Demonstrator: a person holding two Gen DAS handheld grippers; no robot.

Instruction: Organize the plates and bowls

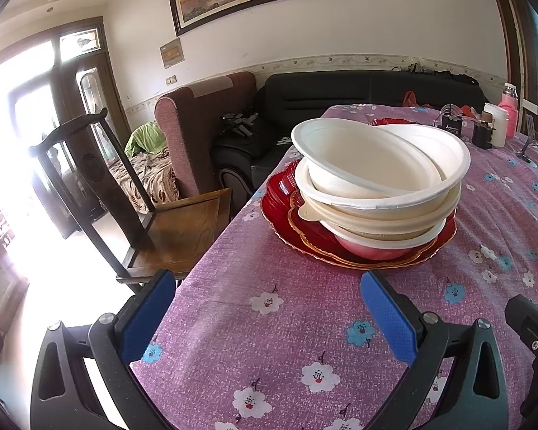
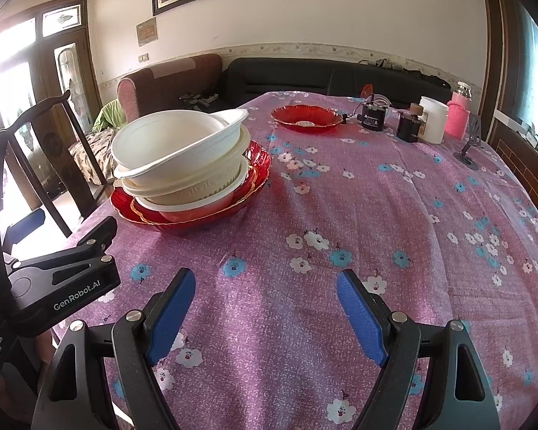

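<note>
You held both the left gripper (image 1: 265, 317) and right gripper (image 2: 265, 313) spread and empty while the white bowls (image 2: 183, 150) sat crookedly nested on red plates (image 2: 258, 165) near the table's (image 2: 376, 215) edge, so a careless nudge could have toppled them.

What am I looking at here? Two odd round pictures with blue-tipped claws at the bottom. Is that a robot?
No robot: a person holds one clamp-like tool in each hand, and each carries a wide-angle camera looking along its fingers. One picture comes from the left tool, the other from the right tool, where the left one also shows at the left edge. Both are open and hold nothing. On the table's flowered cloth stands a leaning stack of white bowls on red plates. Farther back sits another red plate, with jars and a pink bottle.
</note>
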